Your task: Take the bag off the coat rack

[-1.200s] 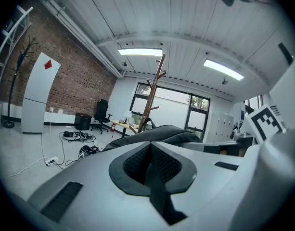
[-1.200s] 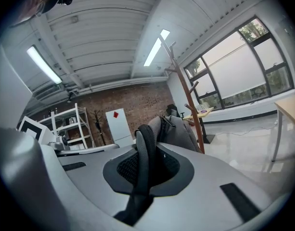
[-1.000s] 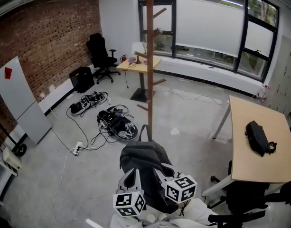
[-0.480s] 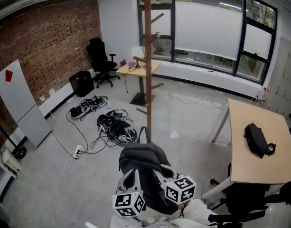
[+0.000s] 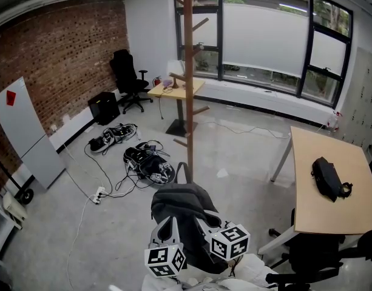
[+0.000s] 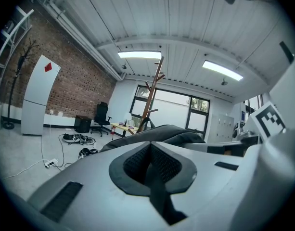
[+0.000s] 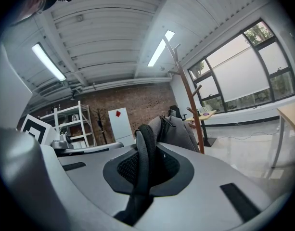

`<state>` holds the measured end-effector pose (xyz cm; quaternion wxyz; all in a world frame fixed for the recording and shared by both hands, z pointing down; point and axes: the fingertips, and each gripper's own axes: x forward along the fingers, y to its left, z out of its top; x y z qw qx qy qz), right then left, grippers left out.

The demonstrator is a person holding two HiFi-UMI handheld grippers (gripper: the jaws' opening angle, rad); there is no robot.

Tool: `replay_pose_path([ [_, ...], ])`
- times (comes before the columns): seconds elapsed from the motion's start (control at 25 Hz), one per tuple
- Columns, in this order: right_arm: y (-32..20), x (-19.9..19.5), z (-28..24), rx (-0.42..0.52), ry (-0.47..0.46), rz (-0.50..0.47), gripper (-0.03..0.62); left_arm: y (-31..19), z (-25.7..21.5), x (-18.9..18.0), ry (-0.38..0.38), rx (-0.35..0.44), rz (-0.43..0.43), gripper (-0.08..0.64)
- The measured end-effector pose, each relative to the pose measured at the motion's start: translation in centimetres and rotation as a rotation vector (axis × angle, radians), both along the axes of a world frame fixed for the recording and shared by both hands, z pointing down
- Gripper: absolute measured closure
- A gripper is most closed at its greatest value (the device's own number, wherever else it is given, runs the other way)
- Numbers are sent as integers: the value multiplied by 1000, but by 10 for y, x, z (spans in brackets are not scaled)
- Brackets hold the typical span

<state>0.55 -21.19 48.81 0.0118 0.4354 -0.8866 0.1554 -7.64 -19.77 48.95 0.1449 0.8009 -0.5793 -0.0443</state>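
Observation:
A dark grey backpack (image 5: pixel 181 214) hangs free in front of me, off the wooden coat rack (image 5: pixel 189 83), which stands a little behind it. My left gripper (image 5: pixel 166 230) and right gripper (image 5: pixel 209 224) hold the backpack from below, their marker cubes at the bottom of the head view. In the right gripper view the right gripper (image 7: pixel 142 170) is shut on a black shoulder strap (image 7: pixel 146 143), with the backpack (image 7: pixel 175 129) just beyond. In the left gripper view the left gripper (image 6: pixel 150 165) is shut on a thin dark strap, the backpack (image 6: pixel 161 133) bulging above it.
A wooden table (image 5: pixel 331 214) with a black pouch (image 5: pixel 328 177) stands at the right, with an office chair (image 5: pixel 313 256) at its near end. Tangled cables and gear (image 5: pixel 146 159) lie on the floor at the left. Farther back are a small desk (image 5: pixel 176 88), a black chair (image 5: pixel 128 71) and a whiteboard (image 5: pixel 25 129).
The coat rack has drifted slightly left and away in the head view. The backpack and both grippers keep the same hold.

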Motion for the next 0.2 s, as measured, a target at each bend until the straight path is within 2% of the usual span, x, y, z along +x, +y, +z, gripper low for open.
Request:
replay_pose_path([
  [0.2, 2, 1, 1, -8, 0, 12, 565, 4, 1, 0, 3, -1, 7, 559],
])
